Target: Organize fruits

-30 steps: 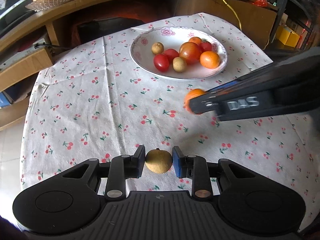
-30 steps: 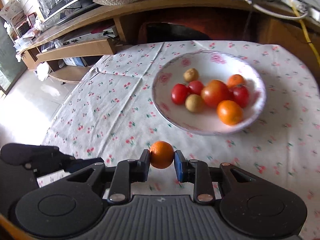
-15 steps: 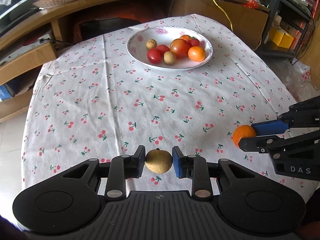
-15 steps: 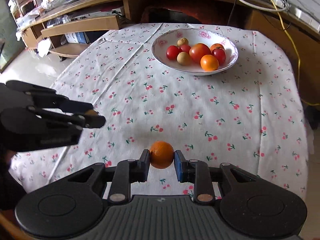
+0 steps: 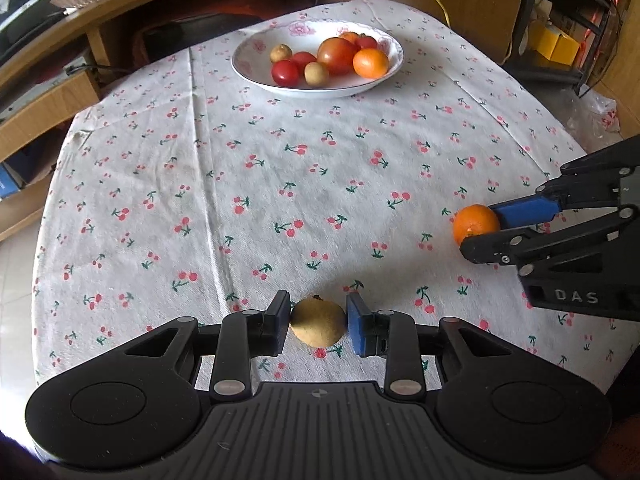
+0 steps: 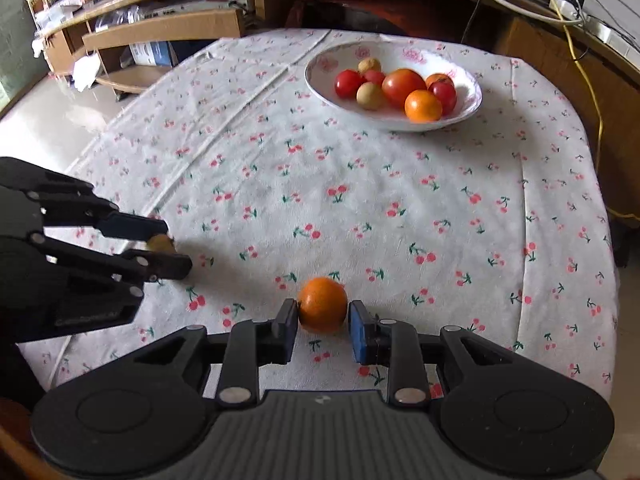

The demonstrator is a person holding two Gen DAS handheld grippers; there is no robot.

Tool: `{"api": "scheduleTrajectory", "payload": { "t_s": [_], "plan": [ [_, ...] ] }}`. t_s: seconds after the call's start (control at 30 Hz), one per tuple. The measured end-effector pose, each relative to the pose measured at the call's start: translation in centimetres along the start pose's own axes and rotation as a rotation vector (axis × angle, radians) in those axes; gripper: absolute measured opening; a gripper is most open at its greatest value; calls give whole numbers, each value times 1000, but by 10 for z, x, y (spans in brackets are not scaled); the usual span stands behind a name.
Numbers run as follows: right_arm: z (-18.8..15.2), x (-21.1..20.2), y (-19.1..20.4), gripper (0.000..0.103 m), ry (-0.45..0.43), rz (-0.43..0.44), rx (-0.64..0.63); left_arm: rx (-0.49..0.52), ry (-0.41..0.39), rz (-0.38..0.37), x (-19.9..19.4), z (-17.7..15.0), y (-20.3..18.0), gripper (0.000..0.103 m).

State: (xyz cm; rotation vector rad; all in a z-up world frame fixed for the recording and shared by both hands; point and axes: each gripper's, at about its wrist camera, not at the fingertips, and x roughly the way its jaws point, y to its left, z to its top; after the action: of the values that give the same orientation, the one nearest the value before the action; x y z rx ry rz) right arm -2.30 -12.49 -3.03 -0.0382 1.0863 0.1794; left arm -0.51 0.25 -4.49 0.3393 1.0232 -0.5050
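I am pinching a tan longan [image 5: 318, 326] in my left claw [image 5: 318, 326] and an orange [image 6: 322, 310] in my right claw [image 6: 322, 312], both low over the near tablecloth [image 5: 280, 168]. I judge I am sorting; next calls for easing each down. The bowl [image 5: 248, 74] is sitting far back.

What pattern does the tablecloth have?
Small red cherries with green stems on white tablecloth; clearest in the left wrist view.

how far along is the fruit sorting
Done: nothing set out on the tablecloth yet. In hand: left gripper holds a tan fruit, right gripper an orange. Left: eight fruits remain in the bowl.
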Motion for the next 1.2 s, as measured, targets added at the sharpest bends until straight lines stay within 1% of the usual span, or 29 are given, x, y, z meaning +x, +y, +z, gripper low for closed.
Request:
{"api": "scheduleTrajectory", "payload": {
  "t_s": [0.13, 0.2, 0.27, 0.33, 0.43, 0.53, 0.57, 0.63, 1.0, 1.2],
  "plan": [
    [-1, 2, 0, 28, 3, -6, -9, 5, 0, 4, -1, -3, -2, 41],
    [-1, 1, -2, 30, 2, -5, -4, 1, 0, 4, -3, -4, -1, 42],
    [-1, 2, -3, 32, 8, -1, 0, -6, -2, 3, -4, -5, 0, 48],
    [-1, 1, -5, 33, 10, 0, 5, -14, -4, 5, -6, -6, 0, 52],
    [-1, -1, -9, 36, 7, 3, 12, -20, -5, 15, -8, -8, 1, 52],
    [-2, -4, -12, 41, -2, 6, 27, -26, -6, 16, -9, -9, 1, 54],
    [-2, -6, -13, 44, -5, 5, 32, -27, -6, 15, -9, -9, 1, 55],
    [-2, -6, -14, 45, -8, 3, 38, -26, -8, 16, -9, -9, 0, 56],
    [-1, -2, -12, 45, -7, 6, 30, -24, -3, 7, -7, -9, -4, 56],
    [-2, 4, -13, 45, 7, 9, 36, -12, 9, 14, -5, -8, -9, 56]
  ]
}}
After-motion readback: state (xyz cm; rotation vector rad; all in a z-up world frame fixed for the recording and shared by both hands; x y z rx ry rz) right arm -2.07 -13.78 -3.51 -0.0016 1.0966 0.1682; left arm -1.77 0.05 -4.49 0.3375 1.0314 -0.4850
